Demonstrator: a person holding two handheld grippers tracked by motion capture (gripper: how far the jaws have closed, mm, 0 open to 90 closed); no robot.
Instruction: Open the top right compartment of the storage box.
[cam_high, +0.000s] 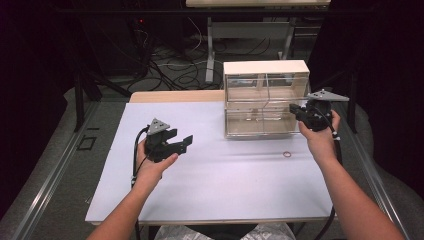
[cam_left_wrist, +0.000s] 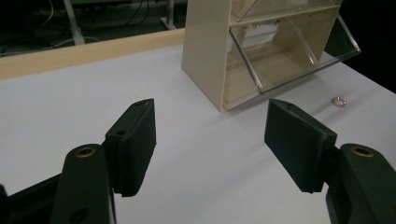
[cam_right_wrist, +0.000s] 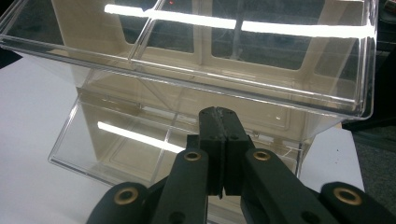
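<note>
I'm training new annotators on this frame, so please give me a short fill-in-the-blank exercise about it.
1. The left gripper has its jaws ____.
2. The right gripper has its jaws ____.
3. The small ring lies on the ____.
4. The clear bin cabinet has ____ tiers of bins.

Missing words: open; shut; table; two

My white table (cam_high: 210, 175) has a wooden far edge; on it stand a beige clear-fronted drawer cabinet (cam_high: 265, 97) and, nearer me, a small ring (cam_high: 287, 154)
</note>
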